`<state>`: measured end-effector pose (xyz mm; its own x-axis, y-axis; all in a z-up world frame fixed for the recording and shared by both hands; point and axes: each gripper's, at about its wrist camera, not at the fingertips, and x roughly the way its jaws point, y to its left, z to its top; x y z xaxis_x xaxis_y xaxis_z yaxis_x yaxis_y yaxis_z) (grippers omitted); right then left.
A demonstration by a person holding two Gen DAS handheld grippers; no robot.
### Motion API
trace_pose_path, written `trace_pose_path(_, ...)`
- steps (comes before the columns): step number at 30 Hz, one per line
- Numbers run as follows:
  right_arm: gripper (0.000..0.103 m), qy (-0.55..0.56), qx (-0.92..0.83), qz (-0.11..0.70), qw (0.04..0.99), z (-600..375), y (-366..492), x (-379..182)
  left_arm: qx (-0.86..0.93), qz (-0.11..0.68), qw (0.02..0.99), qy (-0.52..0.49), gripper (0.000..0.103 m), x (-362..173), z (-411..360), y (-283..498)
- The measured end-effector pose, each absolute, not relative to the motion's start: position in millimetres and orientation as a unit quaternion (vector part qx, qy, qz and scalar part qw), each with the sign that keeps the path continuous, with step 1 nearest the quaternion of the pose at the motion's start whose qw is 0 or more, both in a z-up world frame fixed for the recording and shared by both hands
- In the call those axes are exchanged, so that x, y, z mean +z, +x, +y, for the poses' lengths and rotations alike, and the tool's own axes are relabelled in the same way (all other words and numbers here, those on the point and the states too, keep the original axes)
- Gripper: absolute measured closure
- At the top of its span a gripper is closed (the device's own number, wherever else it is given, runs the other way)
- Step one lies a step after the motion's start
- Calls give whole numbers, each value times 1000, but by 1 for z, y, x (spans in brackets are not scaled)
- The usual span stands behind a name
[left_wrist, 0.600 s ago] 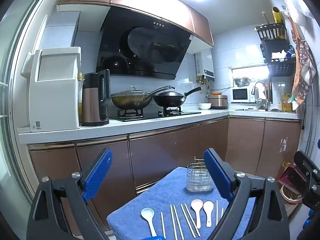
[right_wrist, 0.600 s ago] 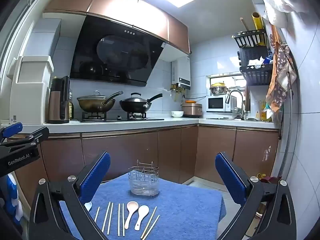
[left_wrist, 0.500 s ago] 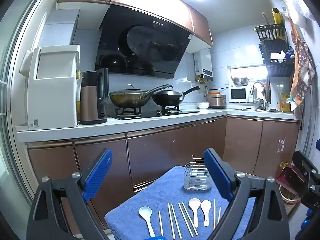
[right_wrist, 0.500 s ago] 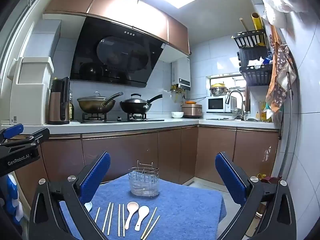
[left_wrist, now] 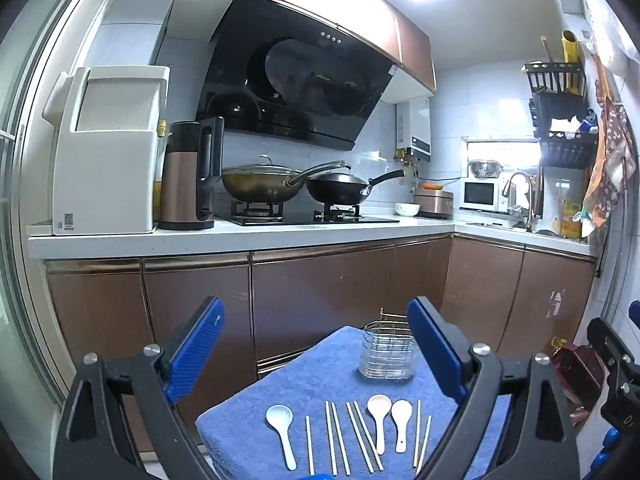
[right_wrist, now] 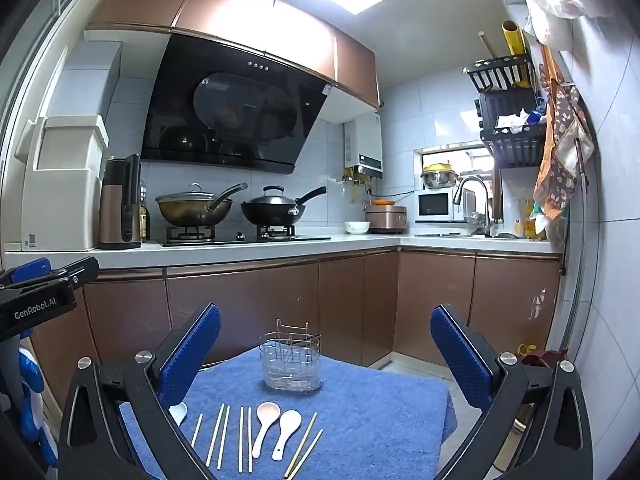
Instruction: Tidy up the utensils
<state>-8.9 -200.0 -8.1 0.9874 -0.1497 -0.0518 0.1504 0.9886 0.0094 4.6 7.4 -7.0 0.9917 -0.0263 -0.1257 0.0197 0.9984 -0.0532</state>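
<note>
Utensils in a row near the front edge of a blue towel-covered table (right_wrist: 380,420): white ceramic spoons (right_wrist: 286,432), pale wooden chopsticks (right_wrist: 218,434). Behind the row, upright near mid-cloth, a wire-and-clear-plastic utensil holder (right_wrist: 291,364). Bare cloth to the right of it, out to the table's edge. Left gripper (left_wrist: 316,350) and right gripper (right_wrist: 326,354) both spread wide, nothing between the blue pads, held above the table's near side. Beyond the far edge, brown cabinet doors (right_wrist: 344,296).
</note>
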Motion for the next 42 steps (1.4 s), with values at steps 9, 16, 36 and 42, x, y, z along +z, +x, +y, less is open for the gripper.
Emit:
trace_pose_path(9, 0, 9, -72, 31, 997, -203, -4, -13, -7, 66, 998, -4, 10, -5, 2, 11)
trace_pose_path(16, 0, 9, -74, 33, 997, -202, 0, -16, -12, 45, 999, -17, 9, -3, 8, 6)
trace_pose_path(36, 0, 18, -68, 94, 993, -212, 41, -41, -7, 55, 994, -90, 6, -30, 39, 51)
trace_pose_path(42, 0, 44, -65, 151, 985, -224, 76, -67, -67, 152, 981, -101, 6, -55, 48, 99)
